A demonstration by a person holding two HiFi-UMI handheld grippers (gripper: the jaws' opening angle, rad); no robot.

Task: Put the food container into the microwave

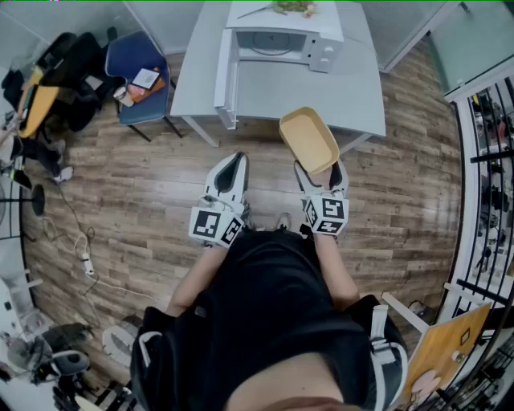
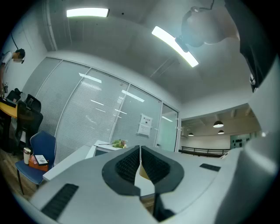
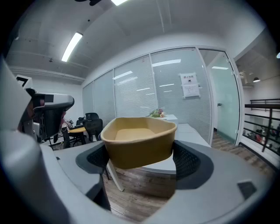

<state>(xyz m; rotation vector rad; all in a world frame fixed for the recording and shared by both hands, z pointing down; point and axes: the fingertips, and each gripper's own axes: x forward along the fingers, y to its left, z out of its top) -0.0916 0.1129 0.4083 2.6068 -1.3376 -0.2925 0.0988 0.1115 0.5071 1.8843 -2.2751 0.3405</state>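
A tan, empty food container is held up in front of the grey table, with my right gripper shut on its near end; in the right gripper view the container sits squeezed between the two dark pads. The white microwave stands at the far side of the table with its door swung open to the left. My left gripper hangs over the wood floor to the left of the right one, its jaws pressed together with nothing between them.
A plate of greens rests on top of the microwave. A blue chair with small items stands left of the table, with black office chairs beyond it. A metal rack lines the right wall. Cables lie on the floor at left.
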